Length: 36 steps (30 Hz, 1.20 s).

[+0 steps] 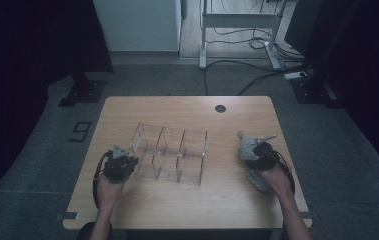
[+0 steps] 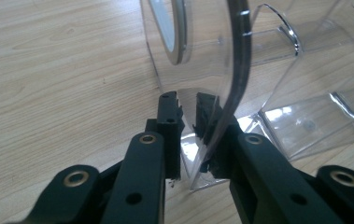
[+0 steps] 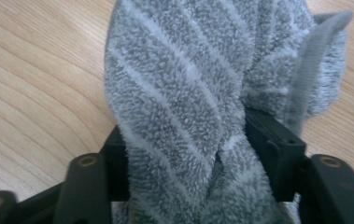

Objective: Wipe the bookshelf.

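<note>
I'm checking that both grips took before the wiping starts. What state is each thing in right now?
Clear organizer: upright on the table, its compartments look empty.
Left gripper: shut on the organizer's end wall.
Grey cloth: bunched up between the right jaws.
Right gripper: shut on the cloth.

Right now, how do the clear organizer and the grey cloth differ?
The clear organizer is rigid and see-through, with three compartments; the grey cloth is soft, fuzzy and striped. The organizer stands mid-table with the left gripper closed on its end wall; the cloth is bunched between the right gripper's jaws near the table's right edge. Both are on the wooden table.
</note>
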Available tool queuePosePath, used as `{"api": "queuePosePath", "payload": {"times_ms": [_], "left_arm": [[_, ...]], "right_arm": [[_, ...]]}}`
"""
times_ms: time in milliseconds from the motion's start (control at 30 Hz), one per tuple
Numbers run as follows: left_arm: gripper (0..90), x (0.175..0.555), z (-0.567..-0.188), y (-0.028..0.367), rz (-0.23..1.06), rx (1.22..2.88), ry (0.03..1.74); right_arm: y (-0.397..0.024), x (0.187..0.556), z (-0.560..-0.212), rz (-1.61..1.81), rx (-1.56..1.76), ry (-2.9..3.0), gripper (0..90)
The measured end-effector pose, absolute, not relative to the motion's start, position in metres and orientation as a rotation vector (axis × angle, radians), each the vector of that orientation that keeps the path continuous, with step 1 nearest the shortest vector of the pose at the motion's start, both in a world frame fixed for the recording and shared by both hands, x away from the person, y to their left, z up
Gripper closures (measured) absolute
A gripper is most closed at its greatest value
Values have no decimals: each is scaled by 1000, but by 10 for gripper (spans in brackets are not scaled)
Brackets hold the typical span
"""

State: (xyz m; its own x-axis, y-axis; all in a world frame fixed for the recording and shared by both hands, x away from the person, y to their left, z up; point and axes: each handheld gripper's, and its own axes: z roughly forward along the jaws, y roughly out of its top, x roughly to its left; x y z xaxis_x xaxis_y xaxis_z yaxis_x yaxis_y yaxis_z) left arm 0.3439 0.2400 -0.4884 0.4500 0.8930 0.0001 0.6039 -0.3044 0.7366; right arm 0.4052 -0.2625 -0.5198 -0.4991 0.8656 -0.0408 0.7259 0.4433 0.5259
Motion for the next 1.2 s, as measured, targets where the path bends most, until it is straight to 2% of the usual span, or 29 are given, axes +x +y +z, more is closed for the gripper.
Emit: {"api": "queuePosePath", "payload": {"times_ms": [233,467,600,933,1200], "left_arm": [[822,344,-488,247,519,2035,1225],[862,345,-487,254,523,2050,1214],[870,345,-488,259,509,2043,1200],[861,345,-490,260,501,2018,1205],[864,344,-491,260,514,2014,1201]], "right_arm": [[-262,406,-521,613,1405,2392,493],[-263,403,-520,605,1422,2376,637],[-269,402,-518,664,1449,2380,685],[-270,386,-496,852,1403,2359,688],[-255,375,-474,995,1300,2368,686]]}}
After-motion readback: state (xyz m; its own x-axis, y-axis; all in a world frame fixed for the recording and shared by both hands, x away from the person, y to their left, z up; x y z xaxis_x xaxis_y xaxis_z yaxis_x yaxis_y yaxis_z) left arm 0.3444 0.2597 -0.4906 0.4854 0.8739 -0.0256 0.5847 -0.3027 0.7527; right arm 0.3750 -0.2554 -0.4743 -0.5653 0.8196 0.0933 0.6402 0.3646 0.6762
